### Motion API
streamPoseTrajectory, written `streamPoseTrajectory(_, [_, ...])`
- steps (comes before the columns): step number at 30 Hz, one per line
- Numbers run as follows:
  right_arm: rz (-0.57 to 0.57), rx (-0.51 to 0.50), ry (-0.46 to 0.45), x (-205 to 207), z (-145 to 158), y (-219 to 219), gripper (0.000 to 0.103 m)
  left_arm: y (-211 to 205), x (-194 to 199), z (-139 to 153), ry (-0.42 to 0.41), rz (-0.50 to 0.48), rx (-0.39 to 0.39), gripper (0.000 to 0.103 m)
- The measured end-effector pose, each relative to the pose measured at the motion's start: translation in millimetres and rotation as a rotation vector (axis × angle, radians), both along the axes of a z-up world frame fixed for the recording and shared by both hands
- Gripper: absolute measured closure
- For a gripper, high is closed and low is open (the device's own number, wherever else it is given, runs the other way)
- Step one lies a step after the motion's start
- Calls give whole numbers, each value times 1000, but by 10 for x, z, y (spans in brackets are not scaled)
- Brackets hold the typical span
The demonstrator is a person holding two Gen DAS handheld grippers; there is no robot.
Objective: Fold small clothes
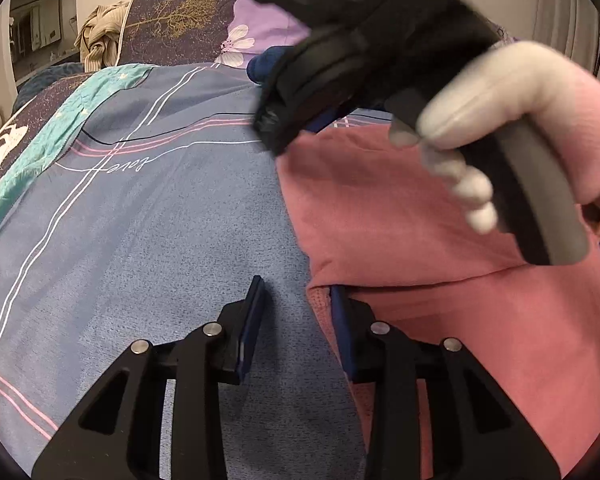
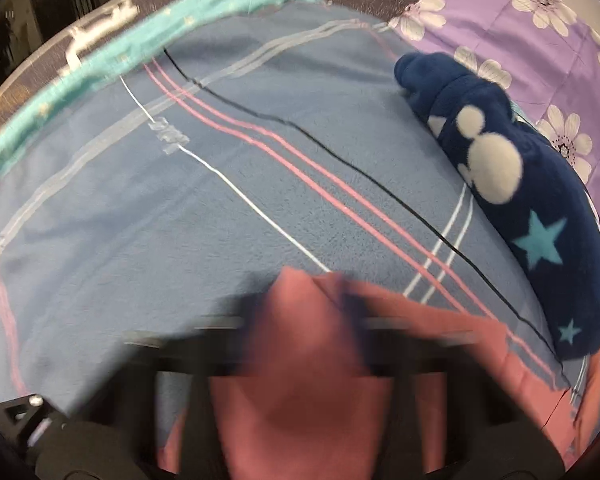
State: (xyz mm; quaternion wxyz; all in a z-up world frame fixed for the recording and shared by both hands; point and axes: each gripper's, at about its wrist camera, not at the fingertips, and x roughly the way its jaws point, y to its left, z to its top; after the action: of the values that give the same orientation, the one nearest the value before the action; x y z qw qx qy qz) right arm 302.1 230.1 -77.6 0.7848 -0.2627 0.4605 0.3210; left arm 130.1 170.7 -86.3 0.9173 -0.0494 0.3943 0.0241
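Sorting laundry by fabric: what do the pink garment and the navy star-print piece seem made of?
Pink garment: probably thin cotton knit, matte; it lies flat with soft creases. Navy star-print piece: likely fleece, with a fuzzy nap and thick, rounded folds.

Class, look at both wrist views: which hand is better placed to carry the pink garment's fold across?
Probably the right: the right gripper is shut on the pink garment. The left gripper merely straddles its edge, jaws apart.

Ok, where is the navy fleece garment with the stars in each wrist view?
Left wrist view: navy fleece garment, only a sliver, upper centre, mostly hidden behind the right claw's body.
Right wrist view: navy fleece garment, right side, lying against the purple floral bedding.
Shared landmark: the black line on the blue blanket.
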Motion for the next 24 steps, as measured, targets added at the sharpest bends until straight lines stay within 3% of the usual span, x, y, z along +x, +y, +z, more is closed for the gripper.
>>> streamPoseTrajectory(5, [30, 116, -13, -32, 42, 134, 100, -7, -11, 4, -5, 34, 18, 70])
streamPoseTrajectory(8, [40, 81, -52, -54, -89, 231, 99, 1, -21, 2, -5, 34, 3, 70])
streamPoseTrajectory(9, [33, 73, -59, -50, -107, 217, 90, 7, -20, 2, -6, 34, -6, 69])
streamPoseTrajectory(10, [18, 77, -65, -45, -89, 171, 73, 31, -24, 0, -7, 33, -25, 69])
streamPoseTrajectory(11, [-9, 84, -71, -46, -33, 89, 62, 55, -29, -2, -8, 33, -46, 69])
streamPoseTrajectory(12, [-33, 114, -76, -60, 80, -65, 54, 75, -35, -6, -9, 32, -68, 69])
streamPoseTrajectory(13, [-40, 142, -78, -92, 164, -189, 53, 98, -37, -11, -10, 31, -85, 69])
streamPoseTrajectory(16, [-70, 218, -77, -227, 447, -823, 52, 141, -27, -19, -13, 28, -119, 69])
streamPoseTrajectory(19, [-153, 271, -62, -387, 576, -1757, 53, 153, -33, -11, -18, 25, -138, 69])
streamPoseTrajectory(21, [-292, 315, 6, -448, 521, -2639, 55, 148, -54, -6, -22, 24, -151, 69])
streamPoseTrajectory(24, [-504, 368, 71, -558, 375, -3641, 88, 192, -91, 17, -20, 25, -178, 71])
